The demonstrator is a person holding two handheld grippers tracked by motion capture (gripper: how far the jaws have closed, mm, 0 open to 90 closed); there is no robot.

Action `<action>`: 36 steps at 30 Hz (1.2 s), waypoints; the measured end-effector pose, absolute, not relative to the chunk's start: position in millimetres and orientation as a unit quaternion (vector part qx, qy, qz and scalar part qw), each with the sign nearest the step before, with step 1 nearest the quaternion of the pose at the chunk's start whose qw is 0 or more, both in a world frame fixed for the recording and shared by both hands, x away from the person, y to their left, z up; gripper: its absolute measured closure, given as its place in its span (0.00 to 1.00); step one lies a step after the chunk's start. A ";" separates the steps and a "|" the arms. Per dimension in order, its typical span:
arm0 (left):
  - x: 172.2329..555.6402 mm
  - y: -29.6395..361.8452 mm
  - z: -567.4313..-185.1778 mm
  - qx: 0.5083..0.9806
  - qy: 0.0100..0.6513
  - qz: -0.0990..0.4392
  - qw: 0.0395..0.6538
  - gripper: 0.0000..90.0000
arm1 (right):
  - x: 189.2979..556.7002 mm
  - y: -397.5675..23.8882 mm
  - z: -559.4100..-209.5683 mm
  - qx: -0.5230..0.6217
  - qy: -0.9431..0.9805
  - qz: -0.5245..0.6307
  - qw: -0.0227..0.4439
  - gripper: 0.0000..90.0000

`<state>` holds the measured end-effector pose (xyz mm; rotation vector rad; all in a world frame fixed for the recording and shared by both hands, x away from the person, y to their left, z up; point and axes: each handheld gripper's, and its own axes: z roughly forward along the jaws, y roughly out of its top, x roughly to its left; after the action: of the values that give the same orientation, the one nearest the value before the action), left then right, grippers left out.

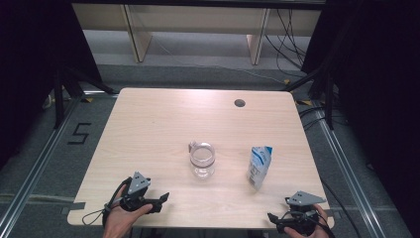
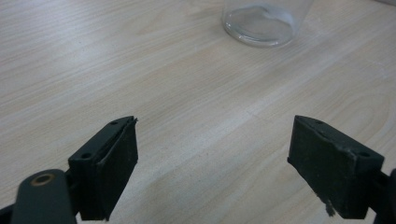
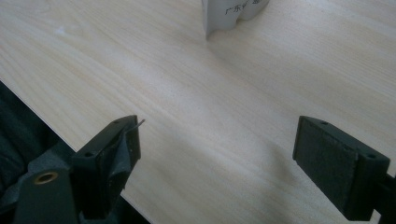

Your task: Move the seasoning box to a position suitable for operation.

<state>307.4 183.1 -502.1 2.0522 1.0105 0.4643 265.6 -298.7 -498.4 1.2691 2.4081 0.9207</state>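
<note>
1. Left gripper: your hand holds it at the table's 7 o'clock corner, jaws spread wide, nothing between them, touching nothing.
2. Right gripper: at the 5 o'clock edge, jaws likewise spread wide and empty, hanging partly over the table rim.
3. Glass jar: upright near centre, at 1 o'clock from your left gripper, well apart.
4. White-and-blue pouch: standing at 3 o'clock of the jar, 12 o'clock from your right gripper.
</note>
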 end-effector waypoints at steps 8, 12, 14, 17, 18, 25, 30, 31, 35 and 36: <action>308.3 183.3 -502.5 0.813 0.389 0.185 0.392 0.17 | 266.6 -300.0 -498.5 0.433 0.833 0.316 0.138 0.18; 308.4 181.0 -501.9 0.806 0.399 0.182 0.398 0.17 | 267.1 -300.6 -498.0 0.435 0.832 0.314 0.143 0.18; 308.1 180.8 -499.9 0.805 0.403 0.180 0.396 0.17 | 267.8 -300.8 -498.0 0.432 0.834 0.312 0.143 0.18; 309.8 181.0 -498.9 0.803 0.404 0.177 0.400 0.17 | 267.6 -299.9 -498.2 0.433 0.835 0.310 0.141 0.18; 310.3 180.6 -498.5 0.802 0.404 0.178 0.402 0.17 | 267.6 -299.7 -498.3 0.432 0.835 0.309 0.141 0.18; 313.7 176.6 -491.9 0.796 0.400 0.186 0.415 0.17 | 266.8 -297.8 -497.8 0.439 0.832 0.310 0.134 0.18; 319.8 170.1 -477.3 0.785 0.401 0.188 0.432 0.19 | 266.8 -297.4 -497.5 0.435 0.834 0.312 0.135 0.19; 321.3 169.2 -475.0 0.785 0.399 0.188 0.435 0.19 | 267.0 -297.2 -497.4 0.434 0.834 0.312 0.135 0.19; 326.3 163.8 -467.0 0.781 0.395 0.186 0.446 0.20 | 267.4 -297.3 -498.6 0.427 0.837 0.315 0.137 0.21; 328.1 163.5 -464.9 0.785 0.390 0.187 0.445 0.20 | 267.3 -297.3 -498.5 0.426 0.837 0.315 0.136 0.21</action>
<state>328.1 163.5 -464.9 1.9448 0.9655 0.4635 267.3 -297.3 -498.5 1.2329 2.4237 0.9113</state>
